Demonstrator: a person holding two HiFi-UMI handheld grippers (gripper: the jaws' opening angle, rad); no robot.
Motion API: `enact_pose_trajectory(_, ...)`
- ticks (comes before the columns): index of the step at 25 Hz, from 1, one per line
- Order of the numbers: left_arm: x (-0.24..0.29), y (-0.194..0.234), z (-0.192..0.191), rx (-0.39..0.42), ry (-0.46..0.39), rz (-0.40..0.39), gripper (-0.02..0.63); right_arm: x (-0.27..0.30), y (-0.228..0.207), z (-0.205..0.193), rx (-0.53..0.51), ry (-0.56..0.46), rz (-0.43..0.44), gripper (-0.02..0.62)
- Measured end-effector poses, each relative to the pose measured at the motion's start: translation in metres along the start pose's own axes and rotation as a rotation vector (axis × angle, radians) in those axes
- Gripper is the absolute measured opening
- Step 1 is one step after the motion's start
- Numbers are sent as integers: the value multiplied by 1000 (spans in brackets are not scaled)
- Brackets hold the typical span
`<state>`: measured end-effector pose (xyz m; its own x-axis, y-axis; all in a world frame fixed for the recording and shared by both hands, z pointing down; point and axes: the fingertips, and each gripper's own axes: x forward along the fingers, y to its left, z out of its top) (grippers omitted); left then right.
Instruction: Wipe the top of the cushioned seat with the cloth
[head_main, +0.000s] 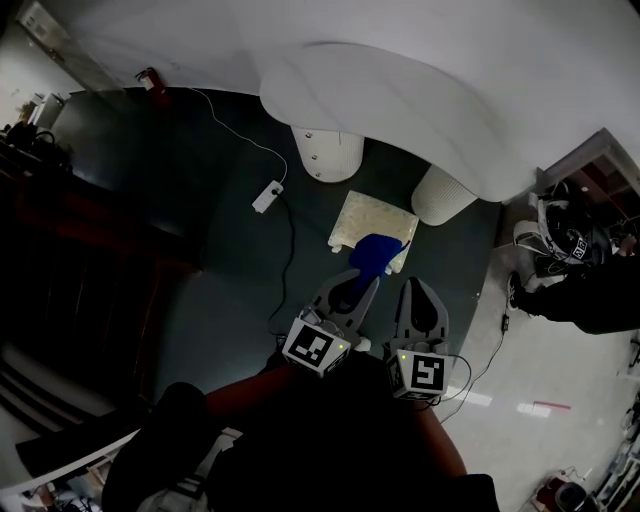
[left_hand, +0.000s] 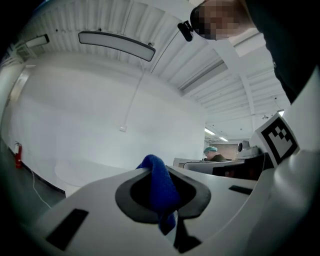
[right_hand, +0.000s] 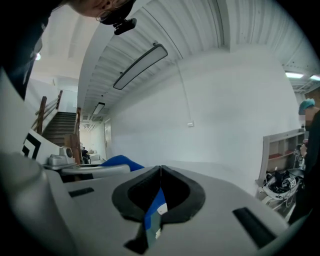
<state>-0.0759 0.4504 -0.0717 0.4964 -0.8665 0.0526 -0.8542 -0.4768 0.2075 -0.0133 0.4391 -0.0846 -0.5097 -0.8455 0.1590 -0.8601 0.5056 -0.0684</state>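
Note:
Seen from above in the head view, the cushioned seat (head_main: 364, 217) is a cream square pad on the dark floor, just in front of the white table. My left gripper (head_main: 364, 279) is shut on a blue cloth (head_main: 377, 252), which hangs over the seat's near right part. In the left gripper view the cloth (left_hand: 160, 187) bulges up between the closed jaws of the left gripper (left_hand: 161, 172). My right gripper (head_main: 416, 287) is beside it, to the right and short of the seat. The right gripper (right_hand: 160, 170) has its jaws together. A blue sliver shows low in their gap; what it is I cannot tell.
A large white table (head_main: 420, 90) on two round pedestals (head_main: 328, 152) stands just beyond the seat. A power strip (head_main: 267, 196) with a white cord lies on the floor to the left. Dark furniture (head_main: 90, 250) fills the left side. Bags (head_main: 565, 235) sit at the right.

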Motion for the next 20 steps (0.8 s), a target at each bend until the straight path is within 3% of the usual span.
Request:
enact_pose_trajectory(6, -15, 26, -3, 7, 79, -44, 35, 17, 24, 10, -55, 1, -34, 37)
enact_pose_trajectory(20, -41, 53, 23, 25, -41, -47, 35, 32, 66, 12, -78, -4, -19, 35)
